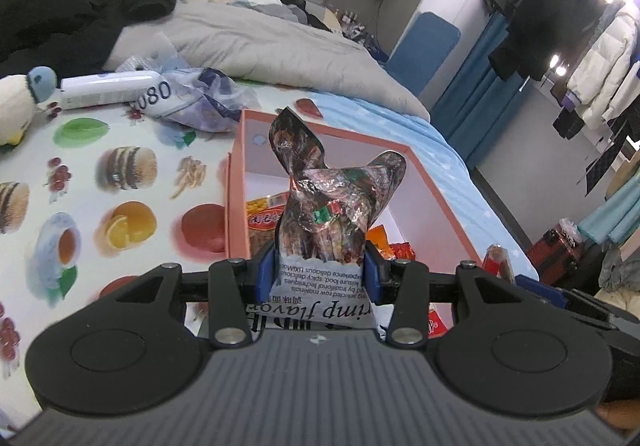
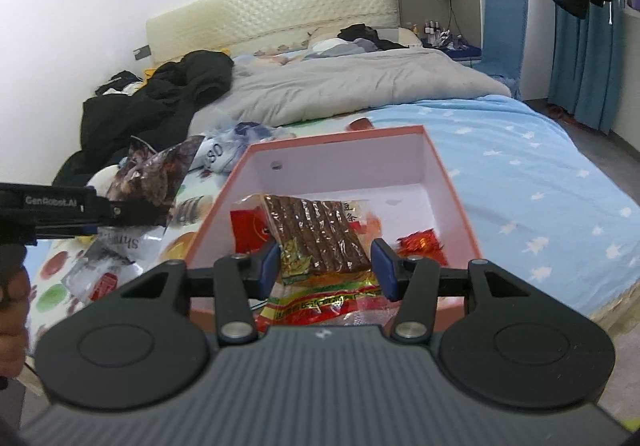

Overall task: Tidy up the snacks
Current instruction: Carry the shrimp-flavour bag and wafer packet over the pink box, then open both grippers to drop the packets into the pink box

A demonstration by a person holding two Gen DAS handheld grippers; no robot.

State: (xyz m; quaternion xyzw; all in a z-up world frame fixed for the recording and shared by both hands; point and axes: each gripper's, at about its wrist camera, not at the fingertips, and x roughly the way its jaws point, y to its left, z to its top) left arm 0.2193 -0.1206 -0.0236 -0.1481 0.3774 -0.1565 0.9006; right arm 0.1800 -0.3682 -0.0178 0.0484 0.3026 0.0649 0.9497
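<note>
The left gripper is clamped on a shrimp-flavour snack bag, its blue pads squeezing the lower half while the crumpled foil top stands up free above them; it hangs just short of the pink box, near that box's left wall. The right gripper grips a packet of brown strips by its near end, and the packet reaches over the box's near wall with its far end above the snacks already lying inside. Beyond the box lie the fruit-print cloth, a white tube well to its left, and a grey duvet behind it. The risk, as I judge it, is the soft bag: pinched low, its loose top could flop and catch the box's rim on the way in, tipping the light cardboard or spilling the bag outside. Both grippers converging on one box could also knock together.
</note>
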